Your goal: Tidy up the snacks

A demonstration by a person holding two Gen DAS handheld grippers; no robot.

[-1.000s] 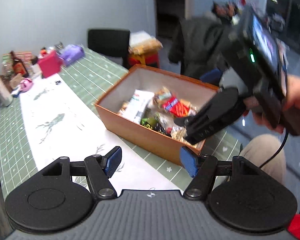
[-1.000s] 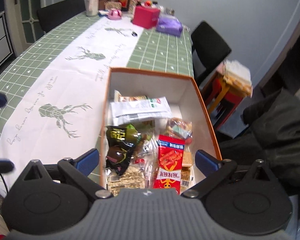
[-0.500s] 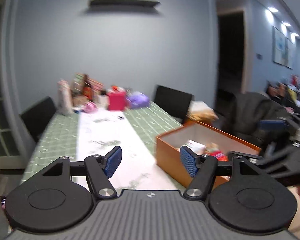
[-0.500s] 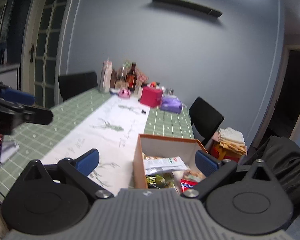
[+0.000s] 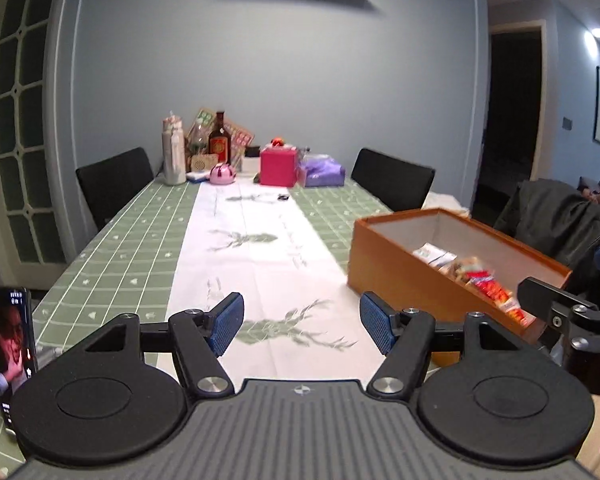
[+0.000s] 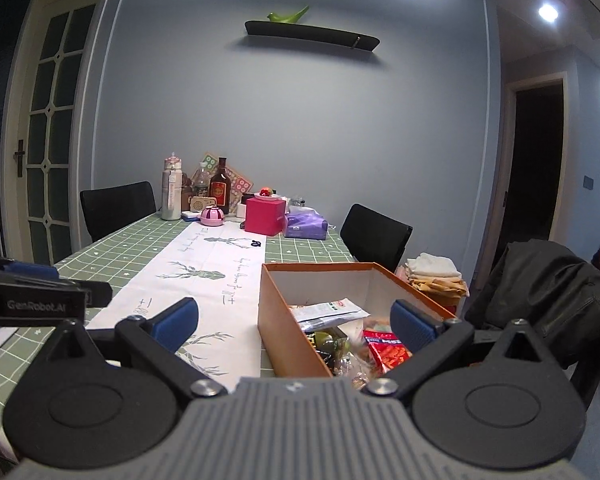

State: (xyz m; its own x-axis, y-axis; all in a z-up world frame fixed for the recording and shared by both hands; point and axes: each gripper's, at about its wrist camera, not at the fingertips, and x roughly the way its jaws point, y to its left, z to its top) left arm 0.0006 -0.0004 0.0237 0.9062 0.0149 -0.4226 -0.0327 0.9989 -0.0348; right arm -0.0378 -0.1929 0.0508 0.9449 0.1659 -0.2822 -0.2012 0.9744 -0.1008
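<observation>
An open orange box (image 5: 396,276) sits on the table's right side, also in the right wrist view (image 6: 284,328). It holds several snack packets, among them a red packet (image 6: 388,350) and a white packet (image 6: 328,310). My left gripper (image 5: 302,326) is open and empty, held level over the white table runner (image 5: 256,256), left of the box. My right gripper (image 6: 294,322) is open and empty, held just before the box's near end. Each gripper shows at the edge of the other's view.
The far end of the green checked table (image 5: 140,240) holds bottles (image 5: 219,140), a pink box (image 5: 278,166) and a purple pack (image 5: 322,172). Black chairs (image 5: 114,184) stand at both sides. A phone (image 5: 10,356) stands at the near left. A dark jacket (image 6: 540,292) hangs at the right.
Both grippers have pulled back from above the box and tilted up to level, so the views now look along the table toward the far wall. Both stay open.
</observation>
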